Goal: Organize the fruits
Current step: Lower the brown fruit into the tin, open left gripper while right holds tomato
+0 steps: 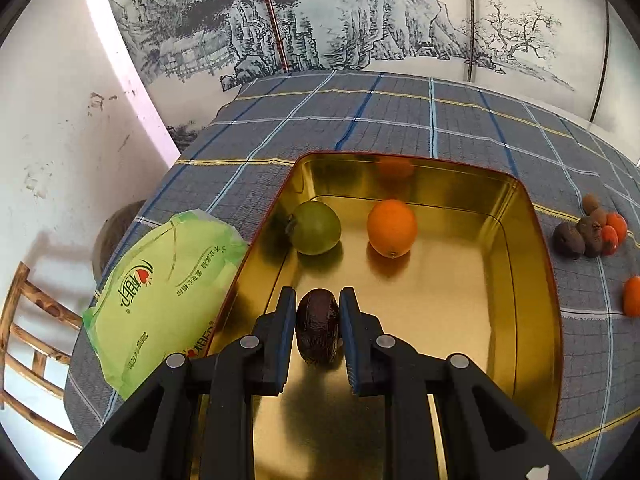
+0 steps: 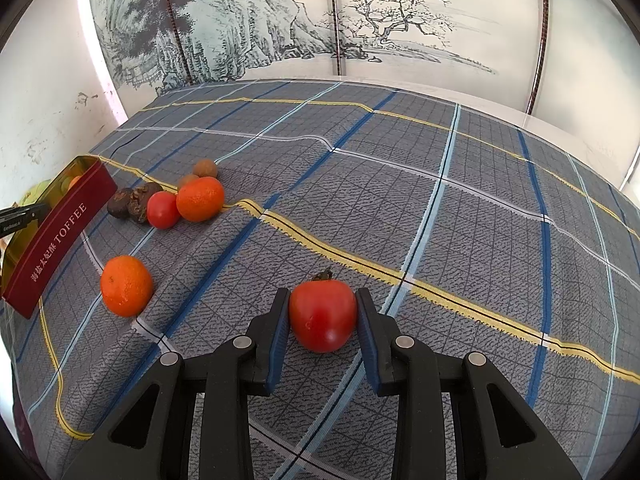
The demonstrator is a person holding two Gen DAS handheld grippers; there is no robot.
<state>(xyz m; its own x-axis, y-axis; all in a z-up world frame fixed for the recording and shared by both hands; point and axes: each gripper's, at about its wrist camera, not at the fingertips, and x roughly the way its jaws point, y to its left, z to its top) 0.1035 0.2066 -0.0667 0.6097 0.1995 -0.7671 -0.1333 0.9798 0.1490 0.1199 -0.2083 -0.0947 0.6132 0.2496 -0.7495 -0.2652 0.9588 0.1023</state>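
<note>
Hovering over a gold-lined tin (image 1: 532, 264), the left gripper (image 1: 318, 300) pinches a dark, wrinkled fruit (image 1: 317, 330) between its blue pads, both of them touching its sides, low above the tin's floor. Further in, a green fruit (image 1: 315, 227) and an orange citrus (image 1: 392, 227) already lie well apart on the metal. A green plastic packet (image 1: 160, 292) rests just beside the tin's left wall on the plaid tablecloth (image 1: 360, 120). The dark fruit looks small, light and firm-skinned; a grip across its middle, as here, probably suits it.

From the right wrist, the right gripper (image 2: 323, 300) brackets a red tomato-like fruit (image 2: 323, 314) on the tablecloth, pads against or just at its flanks; whether it is truly clamped cannot be told. Its glossy skin appears smooth and likely slippery, the flesh soft enough to bruise, so a gentle hold across the widest part seems wise. Near the tin's red side lies a lone mandarin (image 2: 126, 286); beyond it, a cluster of fruit (image 2: 168, 200) awaits sorting.
</note>
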